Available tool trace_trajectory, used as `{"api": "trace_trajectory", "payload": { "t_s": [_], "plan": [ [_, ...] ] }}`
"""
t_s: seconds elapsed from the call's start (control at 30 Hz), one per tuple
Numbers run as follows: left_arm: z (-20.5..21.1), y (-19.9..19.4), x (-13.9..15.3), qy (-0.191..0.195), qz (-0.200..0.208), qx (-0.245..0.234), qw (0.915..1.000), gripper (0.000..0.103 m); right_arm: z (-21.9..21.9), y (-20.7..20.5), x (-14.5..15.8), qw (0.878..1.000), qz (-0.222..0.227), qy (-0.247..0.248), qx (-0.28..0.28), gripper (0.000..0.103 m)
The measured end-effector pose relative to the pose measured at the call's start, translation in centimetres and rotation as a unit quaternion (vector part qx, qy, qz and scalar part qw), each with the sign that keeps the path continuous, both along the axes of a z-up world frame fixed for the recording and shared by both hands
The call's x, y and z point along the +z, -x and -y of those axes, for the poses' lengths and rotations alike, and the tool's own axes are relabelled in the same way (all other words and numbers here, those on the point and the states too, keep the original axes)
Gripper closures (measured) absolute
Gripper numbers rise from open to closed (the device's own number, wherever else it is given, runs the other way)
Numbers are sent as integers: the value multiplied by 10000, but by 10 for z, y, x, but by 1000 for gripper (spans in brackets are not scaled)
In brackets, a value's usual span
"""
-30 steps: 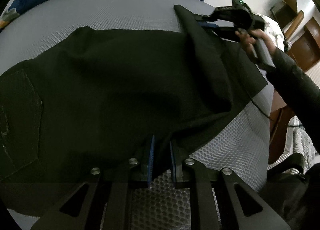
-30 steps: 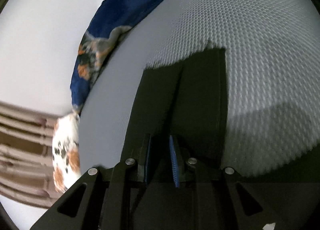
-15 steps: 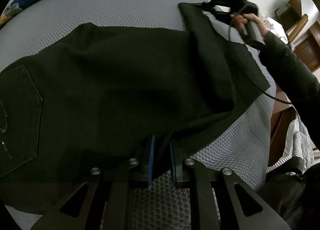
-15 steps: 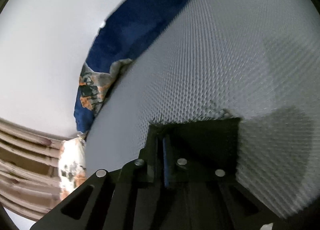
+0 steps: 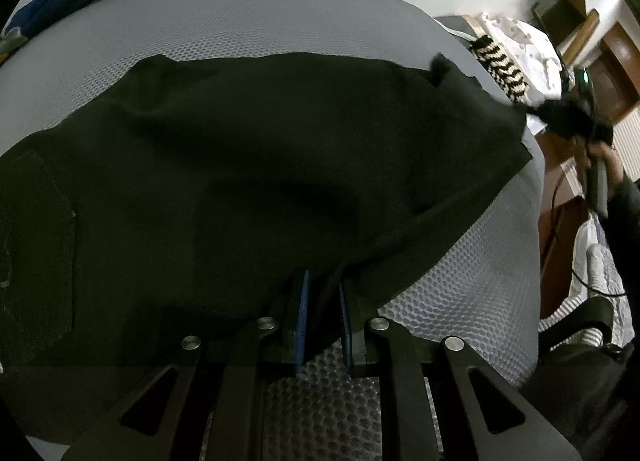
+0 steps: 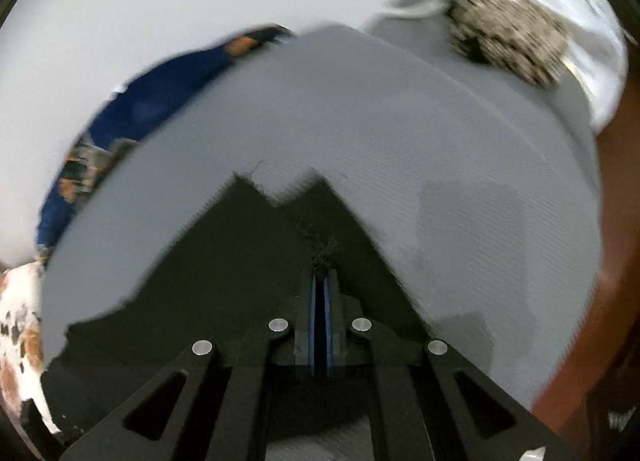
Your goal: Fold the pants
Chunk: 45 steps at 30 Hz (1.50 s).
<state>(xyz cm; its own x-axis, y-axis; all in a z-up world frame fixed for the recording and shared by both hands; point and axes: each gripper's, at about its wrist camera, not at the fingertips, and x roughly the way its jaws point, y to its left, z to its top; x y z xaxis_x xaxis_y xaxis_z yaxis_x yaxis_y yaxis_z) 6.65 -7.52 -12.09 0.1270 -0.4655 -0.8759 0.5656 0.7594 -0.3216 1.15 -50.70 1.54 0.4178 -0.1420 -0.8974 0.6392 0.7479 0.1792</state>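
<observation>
Now the pants lie spread dark across the grey mesh bed, back pocket at the far left of the left wrist view, legs running off to the right. At the near edge the left tongs pinch a fold of the cloth between their blue pads, in the same spot as a second ago. Further right, the leg end has changed: a second ago it stood up near the middle of the bed, and now it is stretched out toward the bed's right edge. Furthest right, the right tongs have just closed; in their own view they are pressed nearly together on the frayed hem, and that view is blurred with motion. My reading: the leg is being pulled straight, so the cloth lies flat before a fold; the fold itself looks not yet made
</observation>
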Motion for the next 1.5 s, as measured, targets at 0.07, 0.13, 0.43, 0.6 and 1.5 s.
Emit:
{"api": "trace_trajectory", "payload": {
  "t_s": [0.07, 0.13, 0.43, 0.6, 1.5],
  "plan": [
    [1, 1, 0, -12, 24, -65, 10000, 88, 1, 17, -10, 9998, -123, -24, -168, 100],
    [3, 1, 1, -36, 49, -107, 9999, 88, 2, 30, -14, 9995, -188, -25, -245, 101],
    [6, 5, 4, -159, 107, -216, 9996, 86, -1, 38, -23, 9987, -325, 6, -391, 102],
    [0, 2, 8, -88, -17, -242, 9997, 75, 0, 36, -21, 9989, -384, -97, -243, 91],
    [-52, -52, 40, 395, 165, 2200, 9746, 54, 81, -132, -33, 9770, 104, -1516, 1494, 77]
  ]
}}
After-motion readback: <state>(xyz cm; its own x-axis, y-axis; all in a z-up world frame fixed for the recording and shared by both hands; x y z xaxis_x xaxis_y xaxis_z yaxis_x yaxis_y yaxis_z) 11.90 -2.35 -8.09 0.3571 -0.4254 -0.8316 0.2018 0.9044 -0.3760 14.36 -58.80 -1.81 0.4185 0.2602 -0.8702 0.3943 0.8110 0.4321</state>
